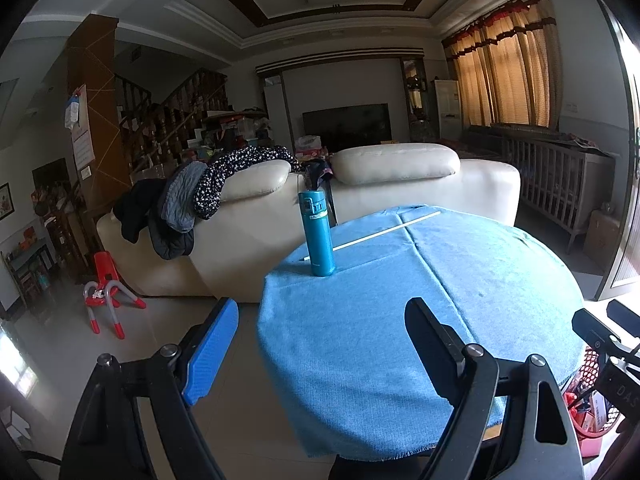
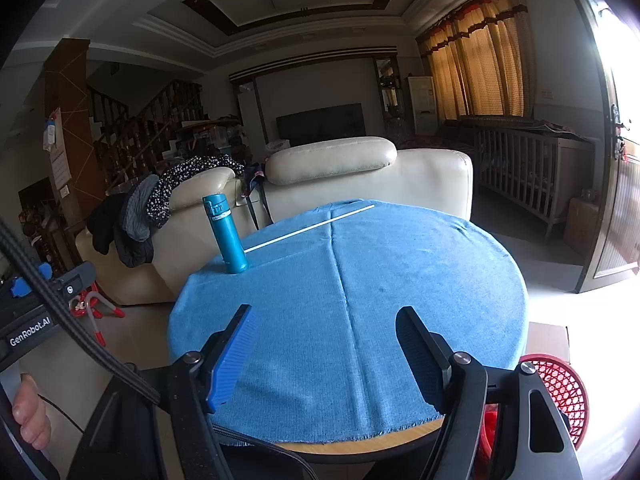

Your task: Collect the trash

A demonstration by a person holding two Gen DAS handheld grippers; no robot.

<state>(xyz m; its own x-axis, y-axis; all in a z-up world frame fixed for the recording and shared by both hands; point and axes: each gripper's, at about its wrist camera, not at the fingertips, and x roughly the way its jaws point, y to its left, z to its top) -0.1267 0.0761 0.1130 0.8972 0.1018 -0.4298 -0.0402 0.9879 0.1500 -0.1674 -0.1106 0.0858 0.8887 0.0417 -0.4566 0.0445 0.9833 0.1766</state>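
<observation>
A round table with a blue cloth (image 1: 420, 320) (image 2: 360, 300) stands in front of me. A teal bottle (image 1: 318, 232) (image 2: 226, 234) stands upright at its far left edge. A thin white stick (image 1: 384, 232) (image 2: 308, 228) lies across the far side. A red mesh basket (image 2: 560, 392) (image 1: 592, 400) sits low at the table's right, holding trash. My left gripper (image 1: 320, 344) is open and empty, at the table's near left edge. My right gripper (image 2: 324, 344) is open and empty over the near edge.
A cream sofa (image 1: 360, 184) (image 2: 360, 172) with clothes draped on it stands behind the table. A red child's chair (image 1: 106, 292) is on the floor at left. A crib (image 2: 532, 176) stands at right by the curtains. A cardboard box (image 2: 548, 340) sits behind the basket.
</observation>
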